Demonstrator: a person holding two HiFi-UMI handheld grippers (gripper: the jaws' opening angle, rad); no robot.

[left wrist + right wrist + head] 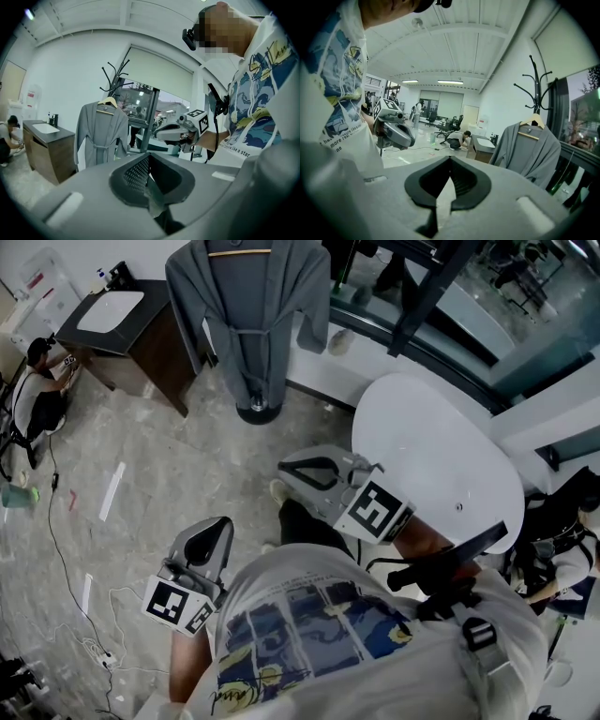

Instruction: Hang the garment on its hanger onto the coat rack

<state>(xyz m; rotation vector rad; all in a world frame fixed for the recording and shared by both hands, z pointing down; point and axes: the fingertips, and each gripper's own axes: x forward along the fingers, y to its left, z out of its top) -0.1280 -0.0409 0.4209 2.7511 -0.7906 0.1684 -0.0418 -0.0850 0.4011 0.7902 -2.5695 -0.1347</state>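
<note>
The robe (248,306) is hanging on its hanger (108,102) from the rack (114,77), well apart from both grippers. The gripper views are showing the rack's hooks, while the head view is showing only its base (257,411). The left gripper (149,157) and the right gripper (450,159) are keeping their jaws together, gripping nothing.

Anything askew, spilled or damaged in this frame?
Nothing stands out. The grey robe hangs squarely on its wooden hanger on the coat rack. Only a power strip with loose cables lies on the floor at the left.
</note>
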